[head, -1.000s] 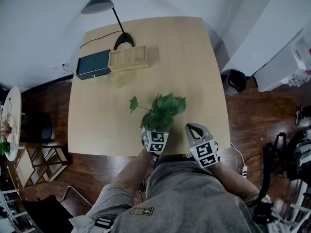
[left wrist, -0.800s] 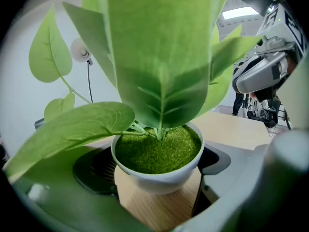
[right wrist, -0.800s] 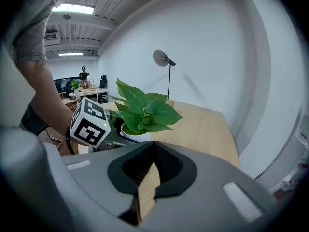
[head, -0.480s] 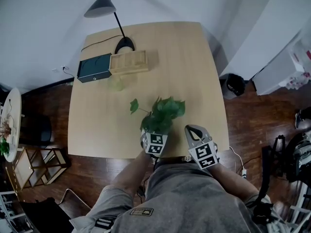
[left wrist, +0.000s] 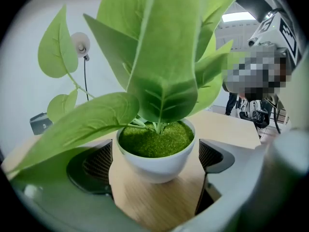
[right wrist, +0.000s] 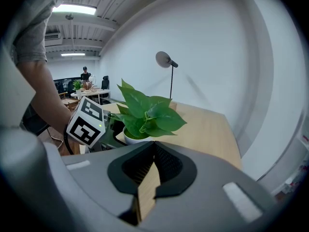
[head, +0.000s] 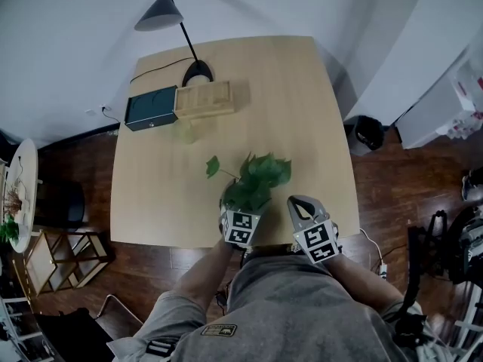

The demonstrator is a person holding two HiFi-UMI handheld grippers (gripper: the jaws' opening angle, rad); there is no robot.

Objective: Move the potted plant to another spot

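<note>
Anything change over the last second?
The left gripper is opening its jaws, letting go of the potted plant. The pads stand just clear of the pot. The plant stays put on the table, and the right gripper stays shut and empty.
</note>
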